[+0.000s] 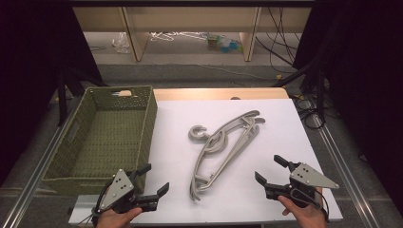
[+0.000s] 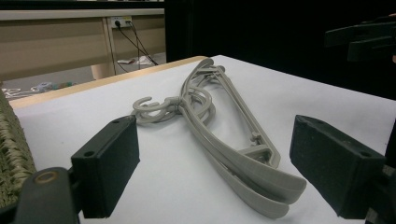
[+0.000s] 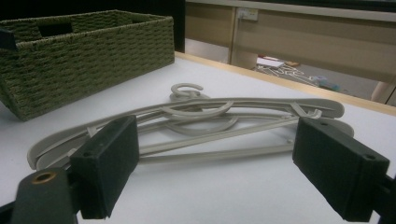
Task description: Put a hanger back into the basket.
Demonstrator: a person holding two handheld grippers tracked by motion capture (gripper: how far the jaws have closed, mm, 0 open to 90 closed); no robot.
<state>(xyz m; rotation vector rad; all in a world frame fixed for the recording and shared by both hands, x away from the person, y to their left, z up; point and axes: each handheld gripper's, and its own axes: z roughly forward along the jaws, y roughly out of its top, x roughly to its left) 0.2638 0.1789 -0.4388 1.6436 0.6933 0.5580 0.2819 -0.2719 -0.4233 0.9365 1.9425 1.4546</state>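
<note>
- I can read no brand, label or writing on anything here; the hangers (image 1: 225,147) are plain grey plastic and the basket (image 1: 102,137) carries no tag that I can make out.
- My left gripper (image 1: 156,179) sits at the near left of the white sheet (image 1: 285,123), jaws spread wide with nothing between them.
- My right gripper (image 1: 272,170) sits at the near right, jaws likewise spread wide and holding nothing.
- The hangers lie flat in the middle of the white sheet, between my two grippers and apart from both. They are stacked on one another, running slantwise from the near centre to the far right, hooks curling out toward the basket side.
- In the left gripper view the near end of the hangers (image 2: 261,186) lies between my jaws but ahead of them, untouched; my other gripper shows dark at the top right.
- In the right gripper view the hangers (image 3: 210,126) lie crosswise ahead of my jaws, with the basket (image 3: 93,60) beyond them to the left.
- Nothing stands between either gripper and the hangers; only bare sheet.
- The basket is green woven, rectangular, with a handle slot in its far wall, standing just left of the sheet. Its inside looks empty as far as I can see.
- Beyond the table edge are wooden furniture legs, cables and some small clutter on the floor, too small to tell apart.
</note>
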